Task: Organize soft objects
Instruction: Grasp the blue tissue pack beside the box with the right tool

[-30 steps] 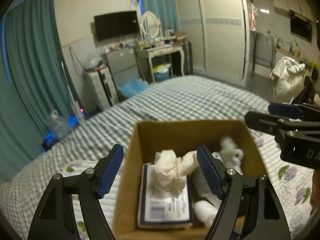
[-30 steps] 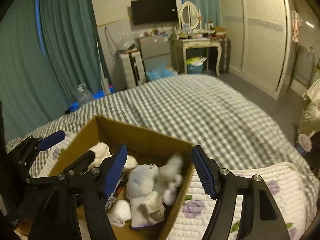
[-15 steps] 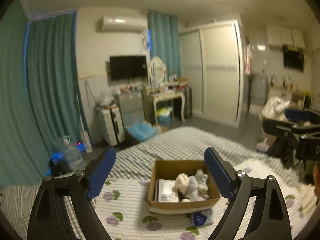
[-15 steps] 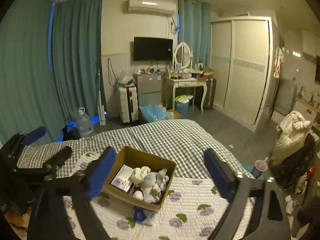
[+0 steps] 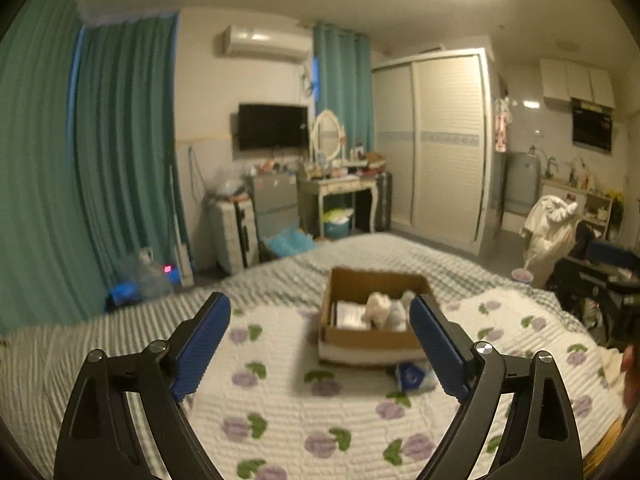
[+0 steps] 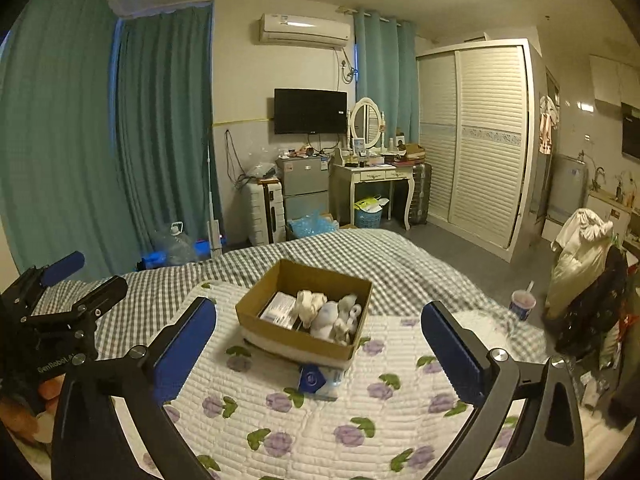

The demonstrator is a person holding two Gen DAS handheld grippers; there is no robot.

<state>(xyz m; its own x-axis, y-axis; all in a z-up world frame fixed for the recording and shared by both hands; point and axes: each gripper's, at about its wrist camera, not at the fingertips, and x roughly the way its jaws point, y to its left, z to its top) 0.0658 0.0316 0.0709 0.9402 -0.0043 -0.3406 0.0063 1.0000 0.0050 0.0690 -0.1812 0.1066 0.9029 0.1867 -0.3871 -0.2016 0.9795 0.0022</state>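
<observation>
Item: cardboard box [image 6: 304, 316], mid-quilt on the floral quilt [image 6: 320, 432], holding cream and grey soft toys [image 6: 332, 314] beside a flat packet. A blue-labelled pack [image 6: 318, 380] lies just outside the box's near wall.

Left gripper [image 5: 320, 350]: jaws apart, empty.

Right gripper [image 6: 320, 350]: jaws apart, empty.

Change: both grippers, over the box a second ago, are now pulled well back. Judgement: toys deposited; the outside pack probably remains.

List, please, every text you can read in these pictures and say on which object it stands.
"GenRobot.AI": as far as it reads, on the left hand-held gripper body, seen in the right wrist view.
Blue packet in front of the cardboard box: round logo, unreadable.
Printed pack in the box: too small.
Air conditioner label: too small.
</observation>
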